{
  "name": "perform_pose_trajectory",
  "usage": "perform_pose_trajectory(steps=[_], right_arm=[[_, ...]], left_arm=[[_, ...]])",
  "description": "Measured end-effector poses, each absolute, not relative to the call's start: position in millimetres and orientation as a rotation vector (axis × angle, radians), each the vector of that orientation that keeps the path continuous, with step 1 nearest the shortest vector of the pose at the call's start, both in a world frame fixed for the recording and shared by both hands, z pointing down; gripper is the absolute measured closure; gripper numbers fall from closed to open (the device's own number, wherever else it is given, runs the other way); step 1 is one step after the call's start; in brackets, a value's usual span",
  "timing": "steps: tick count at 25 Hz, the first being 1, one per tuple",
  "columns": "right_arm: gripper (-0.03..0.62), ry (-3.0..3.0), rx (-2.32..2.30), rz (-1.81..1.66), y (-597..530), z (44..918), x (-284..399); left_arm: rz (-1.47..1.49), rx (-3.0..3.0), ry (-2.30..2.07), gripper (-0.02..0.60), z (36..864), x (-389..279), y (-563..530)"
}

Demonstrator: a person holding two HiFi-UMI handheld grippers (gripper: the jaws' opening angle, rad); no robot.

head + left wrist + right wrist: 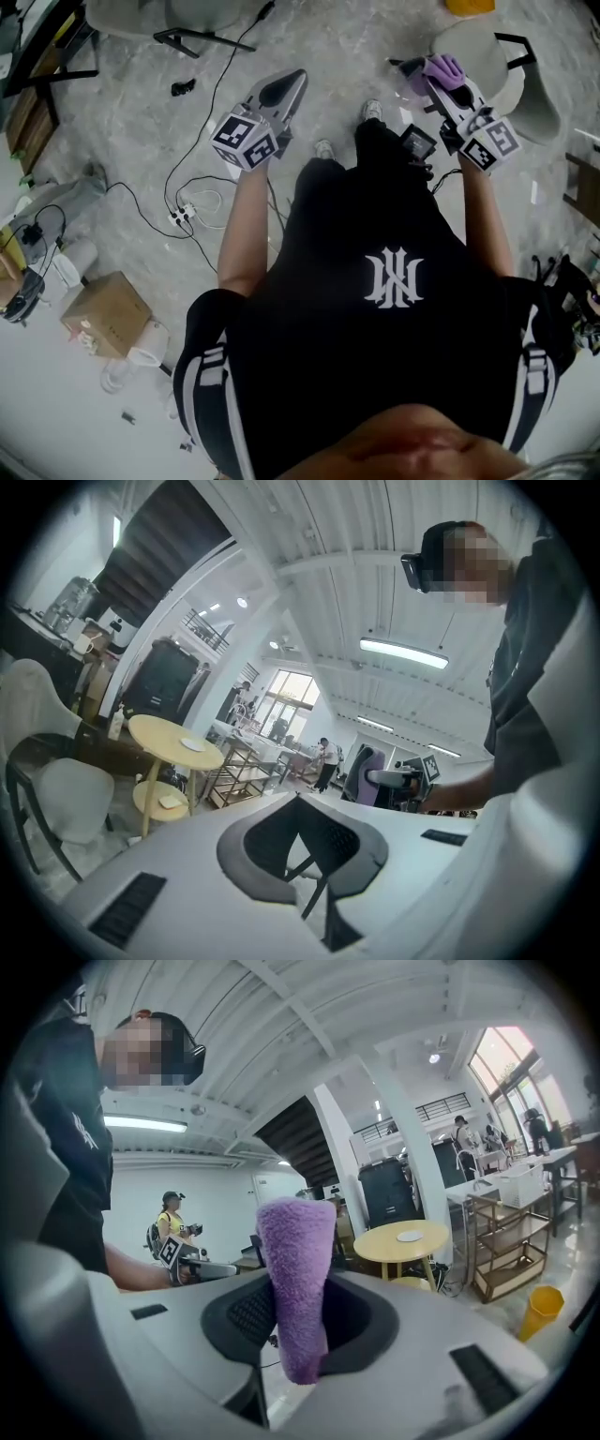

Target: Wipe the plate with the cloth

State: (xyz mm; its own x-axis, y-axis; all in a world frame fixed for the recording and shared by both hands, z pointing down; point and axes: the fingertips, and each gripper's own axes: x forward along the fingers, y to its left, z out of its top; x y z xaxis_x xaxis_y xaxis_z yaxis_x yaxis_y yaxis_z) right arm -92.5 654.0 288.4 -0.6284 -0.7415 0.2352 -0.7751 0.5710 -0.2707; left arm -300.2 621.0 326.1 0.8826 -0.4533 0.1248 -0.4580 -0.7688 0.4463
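My right gripper (441,73) is shut on a purple cloth (445,67); in the right gripper view the cloth (296,1279) sticks up, rolled, from between the jaws. My left gripper (292,82) is shut with nothing in it, and its dark pads (328,841) meet. Both are held out level above the floor in front of the person's body. A white plate (410,1236) lies on a round yellow table (403,1246) some way off. The left gripper view shows the same plate (192,744) and table (173,738), and the right gripper (398,778) with the cloth.
Cables and a power strip (180,216) trail over the grey floor, with a cardboard box (105,312) at the left. White chairs (497,61) stand ahead. A wooden shelf cart (506,1241) and a yellow cup (542,1309) are near the table. Other people stand in the background.
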Motion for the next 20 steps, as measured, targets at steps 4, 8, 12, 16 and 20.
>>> perform_pose_trajectory(steps=[4, 8, 12, 16, 20], right_arm=[[0.493, -2.726, 1.297, 0.539, 615, 281, -62], [0.493, -2.767, 1.279, 0.547, 568, 286, -23], [0.493, -2.809, 1.231, 0.503, 506, 278, 25], [0.493, -2.857, 1.199, 0.487, 447, 277, 61], [0.493, -2.823, 1.146, 0.391, 408, 284, 83]], left_arm=[[0.034, 2.57, -0.684, 0.578, 320, -270, 585], [0.038, 2.566, -0.73, 0.578, 314, -231, 543], [0.057, 2.573, -0.759, 0.578, 305, -183, 486], [0.082, 2.591, -0.8, 0.578, 292, -147, 432], [0.123, 2.62, -0.818, 0.578, 281, -117, 399]])
